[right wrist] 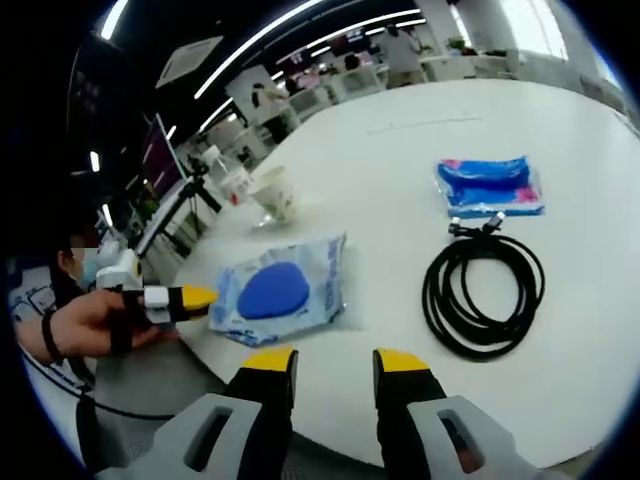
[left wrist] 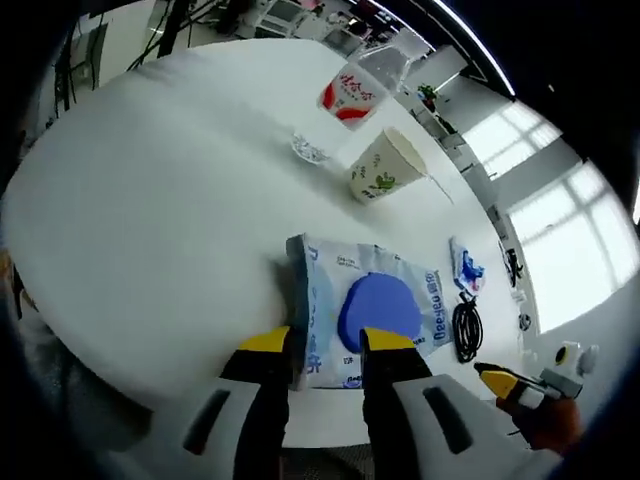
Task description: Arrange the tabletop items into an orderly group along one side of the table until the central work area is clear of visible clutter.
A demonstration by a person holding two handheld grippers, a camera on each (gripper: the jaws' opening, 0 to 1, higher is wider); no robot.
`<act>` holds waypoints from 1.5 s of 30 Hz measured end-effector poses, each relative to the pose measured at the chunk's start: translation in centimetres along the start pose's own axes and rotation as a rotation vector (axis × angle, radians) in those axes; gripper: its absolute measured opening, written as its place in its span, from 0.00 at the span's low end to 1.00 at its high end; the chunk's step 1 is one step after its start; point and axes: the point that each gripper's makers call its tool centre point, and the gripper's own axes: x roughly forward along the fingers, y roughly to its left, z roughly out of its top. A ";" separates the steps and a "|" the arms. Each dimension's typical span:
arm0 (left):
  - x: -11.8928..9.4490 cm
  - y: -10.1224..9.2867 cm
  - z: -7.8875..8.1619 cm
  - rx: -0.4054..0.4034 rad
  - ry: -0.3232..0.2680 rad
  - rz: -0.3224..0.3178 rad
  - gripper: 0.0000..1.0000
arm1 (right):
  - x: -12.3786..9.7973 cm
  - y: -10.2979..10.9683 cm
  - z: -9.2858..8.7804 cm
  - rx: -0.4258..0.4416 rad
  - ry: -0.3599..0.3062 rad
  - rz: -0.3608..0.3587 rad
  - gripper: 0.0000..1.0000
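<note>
**Q:** Fingers, item one: what state?

**A:** My left gripper [left wrist: 326,345] has its yellow-tipped jaws astride the near edge of the pale blue plastic wipes pack with the round blue lid [left wrist: 372,312]; whether they have closed on it, I cannot tell. My right gripper [right wrist: 334,362] is spread open, nothing between the jaws, poised over the near table edge.

**Q:** Progress entry?

**A:** Early, by my judgement. Items lie scattered over the white round table [left wrist: 170,200]:
- wipes pack, near edge;
- coiled black cable [right wrist: 484,292], right of the pack;
- small blue and pink flat packet [right wrist: 489,186], beyond the cable;
- white paper cup with green print [left wrist: 384,166], tipped on its side, farther in;
- red and white printed plastic bag [left wrist: 351,97], far side;
- small clear crumpled wrapper [left wrist: 309,149], beside the cup.

No orderly row yet; all still wants gathering to one side.

**Q:** View differences?

**A:** Left gripper view lists the red and white bag and the wrapper. Right gripper view gives the whole cable coil plainly, plus my left gripper's tip [right wrist: 197,297] at the pack's left edge.
</note>
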 end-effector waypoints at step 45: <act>0.6 -3.1 -2.6 0.059 0.082 -0.028 0.00 | 2.0 -0.9 2.6 0.057 -0.014 -0.030 0.00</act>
